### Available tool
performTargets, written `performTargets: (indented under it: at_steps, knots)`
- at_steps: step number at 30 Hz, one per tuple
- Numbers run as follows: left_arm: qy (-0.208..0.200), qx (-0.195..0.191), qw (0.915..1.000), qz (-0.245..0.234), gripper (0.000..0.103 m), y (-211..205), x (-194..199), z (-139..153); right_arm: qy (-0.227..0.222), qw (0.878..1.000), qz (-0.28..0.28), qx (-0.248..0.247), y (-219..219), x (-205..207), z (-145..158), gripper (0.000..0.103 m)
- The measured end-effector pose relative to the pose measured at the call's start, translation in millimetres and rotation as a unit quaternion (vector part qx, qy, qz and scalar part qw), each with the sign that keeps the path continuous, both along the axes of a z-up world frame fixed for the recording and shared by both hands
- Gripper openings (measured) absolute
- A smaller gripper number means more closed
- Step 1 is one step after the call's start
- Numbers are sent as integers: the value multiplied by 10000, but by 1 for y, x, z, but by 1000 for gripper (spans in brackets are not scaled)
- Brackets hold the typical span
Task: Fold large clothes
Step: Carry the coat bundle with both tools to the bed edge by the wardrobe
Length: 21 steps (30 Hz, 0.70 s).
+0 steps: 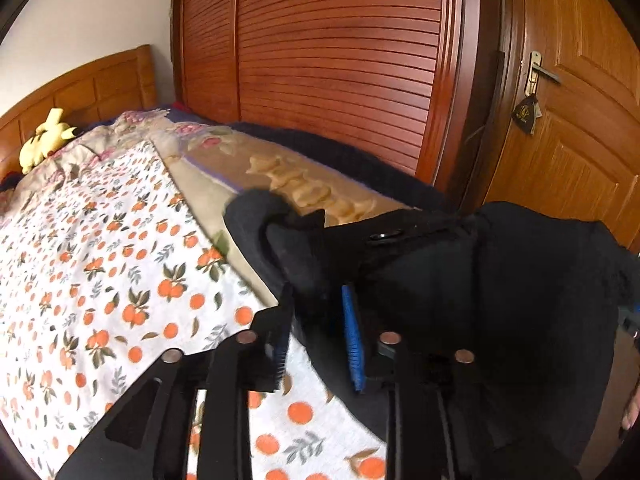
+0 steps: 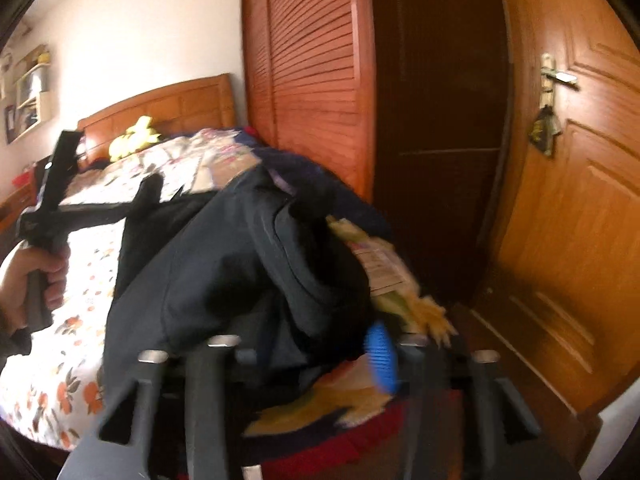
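Black garment [image 1: 460,280]: lifted above the bed [image 1: 100,240], over the orange-print sheet. Left hand-held gripper [image 1: 320,332]: fingers pinched on a fold of the garment. Right hand-held gripper [image 2: 316,356]: fabric bunched between its fingers; blurred, seemingly clamped.

My left wrist camera looks forward along its fingers from close above the orange-print sheet [image 1: 100,264], facing the headboard [image 1: 80,88] and louvred wardrobe [image 1: 340,60]; my right wrist camera sits further right and a little back, facing the same way, close against the dark garment [image 2: 224,264]; both views share the bed, the yellow plush toy [image 1: 46,138], wardrobe and door [image 2: 572,200].
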<state>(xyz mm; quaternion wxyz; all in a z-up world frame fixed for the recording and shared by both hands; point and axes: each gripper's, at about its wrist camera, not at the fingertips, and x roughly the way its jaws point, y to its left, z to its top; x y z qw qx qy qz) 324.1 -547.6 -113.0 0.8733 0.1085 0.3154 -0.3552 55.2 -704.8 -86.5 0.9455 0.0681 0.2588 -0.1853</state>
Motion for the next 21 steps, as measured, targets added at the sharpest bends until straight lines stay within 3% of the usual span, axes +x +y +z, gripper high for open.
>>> performTargets:
  at_steps: [5, 11, 15, 18, 21]
  knots:
    - [-161, -66, 9998, -120, 46, 28, -22, 6, -168, 9988, -149, -434, 8, -3, 25, 48]
    - [-504, -175, 9983, -253, 75, 55, -60, 18, -291, 9967, 144, -749, 28, 29, 48, 48]
    - [-661, -273, 9968, -348, 91, 72, -86, 27, 58, 9975, 298, -637, 24, 53, 31, 47]
    - [-722, -342, 9960, -400, 96, 87, -102, 31, 299, 9985, 114, -444, 6, 65, 14, 47]
    - [-711, -402, 9957, -436, 97, 102, -114, 34, 553, 9984, -83, 107, -20, 72, -8, 45]
